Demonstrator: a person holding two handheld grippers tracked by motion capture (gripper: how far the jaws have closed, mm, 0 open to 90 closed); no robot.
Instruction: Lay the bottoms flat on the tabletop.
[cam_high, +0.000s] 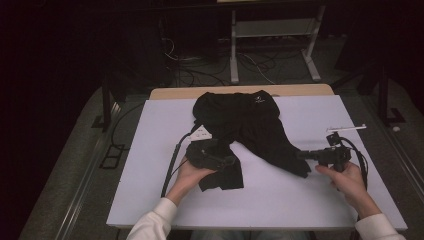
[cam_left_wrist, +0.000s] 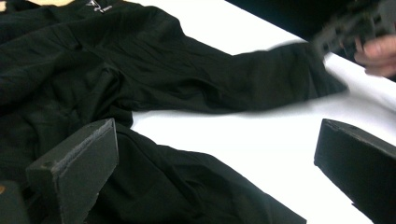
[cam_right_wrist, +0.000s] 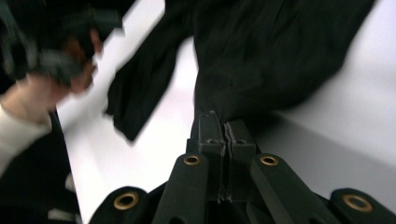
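Black shorts (cam_high: 250, 125) spread over the middle of the white table top (cam_high: 280, 200), waistband toward the upper centre of the high view, small white logo (cam_high: 258, 98) near that far edge. One leg running down toward the lower left of the frame, the other slanting toward the lower right. Wooden table edge (cam_high: 170, 93) just past the waistband at the top.

Left gripper (cam_high: 227, 161) held low at centre left of the high view, over the near leg of the shorts, white plate (cam_high: 201, 133) on its back. Jaws spread wide in the left gripper view, one at the lower left against the cloth (cam_left_wrist: 154, 70), the other at the lower right over bare white board; nothing pinched between them.

Right gripper (cam_high: 303, 155) at the right of the high view, level with the hem of the far leg. Jaws pressed together in the right gripper view, clamped on the edge of the black fabric (cam_right_wrist: 261, 70) at the centre of the frame, cloth bunched just above the tips. Right gripper (cam_right_wrist: 219, 135) blurred there, as was the left hand (cam_right_wrist: 32, 100) at the upper left.

White sleeves (cam_high: 155, 222) entering from the bottom edge of the high view. Floor and cables (cam_high: 210, 65) dim beyond the table.
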